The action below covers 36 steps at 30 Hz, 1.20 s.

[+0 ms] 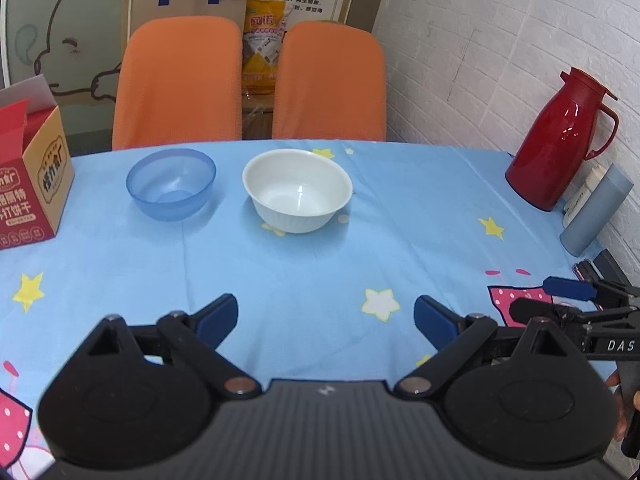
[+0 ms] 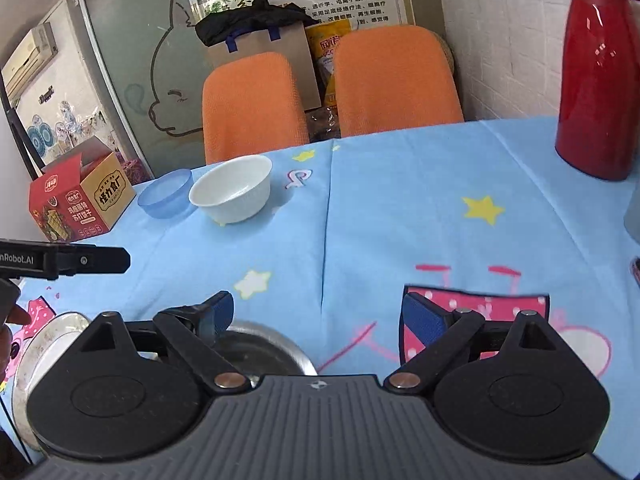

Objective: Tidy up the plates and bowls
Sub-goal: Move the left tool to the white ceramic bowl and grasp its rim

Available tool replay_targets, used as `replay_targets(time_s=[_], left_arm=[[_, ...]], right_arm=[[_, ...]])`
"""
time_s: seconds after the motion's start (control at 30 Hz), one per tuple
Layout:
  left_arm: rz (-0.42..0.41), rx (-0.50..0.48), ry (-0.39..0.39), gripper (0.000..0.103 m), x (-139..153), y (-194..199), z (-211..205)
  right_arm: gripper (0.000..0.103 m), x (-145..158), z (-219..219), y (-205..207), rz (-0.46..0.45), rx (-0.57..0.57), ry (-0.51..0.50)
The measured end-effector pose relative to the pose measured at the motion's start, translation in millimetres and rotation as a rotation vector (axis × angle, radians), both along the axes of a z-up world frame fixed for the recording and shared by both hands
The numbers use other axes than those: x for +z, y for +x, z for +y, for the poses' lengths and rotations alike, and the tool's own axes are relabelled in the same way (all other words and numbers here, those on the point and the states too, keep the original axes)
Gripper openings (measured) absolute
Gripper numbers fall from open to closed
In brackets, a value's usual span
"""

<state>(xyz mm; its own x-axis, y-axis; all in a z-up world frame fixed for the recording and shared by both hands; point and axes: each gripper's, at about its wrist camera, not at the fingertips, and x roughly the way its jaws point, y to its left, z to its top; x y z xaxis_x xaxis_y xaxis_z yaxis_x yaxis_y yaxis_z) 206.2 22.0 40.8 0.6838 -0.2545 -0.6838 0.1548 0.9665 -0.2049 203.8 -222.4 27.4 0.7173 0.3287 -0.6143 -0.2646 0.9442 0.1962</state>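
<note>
A translucent blue bowl [image 1: 171, 184] and a white bowl [image 1: 298, 196] stand side by side, apart, at the far side of the blue star-print tablecloth [image 1: 400, 220]. My left gripper [image 1: 326, 320] hangs open over bare cloth in front of them, nothing between its fingers. In the right wrist view my right gripper [image 2: 320, 316] is open too. A steel bowl [image 2: 272, 348] lies below its left finger, and a pale plate [image 2: 40, 352] sits at the lower left, both partly hidden. The white bowl [image 2: 232, 190] and blue bowl [image 2: 166, 194] show far off to the left.
A red thermos jug [image 1: 560, 140] and a grey bottle [image 1: 596, 208] stand by the brick wall on the right. A red cracker box [image 1: 32, 184] sits at the left edge. Two orange chairs [image 1: 180, 80] back the table's far side.
</note>
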Motion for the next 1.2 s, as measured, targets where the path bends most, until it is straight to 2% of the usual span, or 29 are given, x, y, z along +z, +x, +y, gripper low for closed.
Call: replay_targets(time_s=[0.13,0.27,0.37,0.47,0.63,0.73,0.93,0.97,1.0,1.03,1.07,1.13,1.2], left_arm=[[0.014,0.058,-0.077,0.095,-3.2,31.4,11.6],[0.064,0.237,-0.280,0.095,-13.8,78.2,36.4],[0.100,0.344,-0.311,0.095,-24.7,106.9,41.7],[0.149,0.401,-0.329,0.095,-38.3,128.3,41.3],[0.218,0.472,-0.421,0.094,-57.2,148.6,43.8],[0.216,0.495,-0.434,0.084,-61.1,157.6,43.9],[0.232,0.482,-0.448,0.060,-70.1,166.7,40.7],[0.233,0.469,-0.446,0.051,-70.4,167.4,40.9],[0.235,0.456,-0.440,0.048,-70.7,168.3,40.3],[0.236,0.452,-0.432,0.047,-71.6,168.7,39.2],[0.231,0.451,-0.419,0.047,-70.9,168.7,38.1],[0.224,0.449,-0.375,0.047,-68.4,167.6,36.2],[0.221,0.436,-0.366,0.047,-66.4,163.2,37.7]], right_arm=[[0.103,11.0,20.6,48.3,-0.009,0.044,-0.046],[0.103,7.2,47.0,103.5,0.019,0.064,-0.071],[0.103,-4.2,65.5,135.2,0.035,0.090,-0.088],[0.103,-16.9,83.0,160.4,0.051,0.143,-0.114],[0.103,-33.8,101.4,181.1,0.054,0.199,-0.171],[0.103,-37.7,106.1,185.7,0.053,0.220,-0.177],[0.103,-46.8,121.0,192.6,0.060,0.264,-0.201],[0.092,-48.2,122.2,192.9,0.068,0.271,-0.200],[0.066,-49.1,122.8,192.1,0.067,0.277,-0.184],[0.056,-49.0,123.3,190.4,0.069,0.284,-0.170],[0.052,-47.3,125.1,190.2,0.071,0.295,-0.162],[0.052,-43.8,129.3,183.4,0.060,0.308,-0.171],[0.052,-38.6,128.2,176.8,0.056,0.317,-0.158]])
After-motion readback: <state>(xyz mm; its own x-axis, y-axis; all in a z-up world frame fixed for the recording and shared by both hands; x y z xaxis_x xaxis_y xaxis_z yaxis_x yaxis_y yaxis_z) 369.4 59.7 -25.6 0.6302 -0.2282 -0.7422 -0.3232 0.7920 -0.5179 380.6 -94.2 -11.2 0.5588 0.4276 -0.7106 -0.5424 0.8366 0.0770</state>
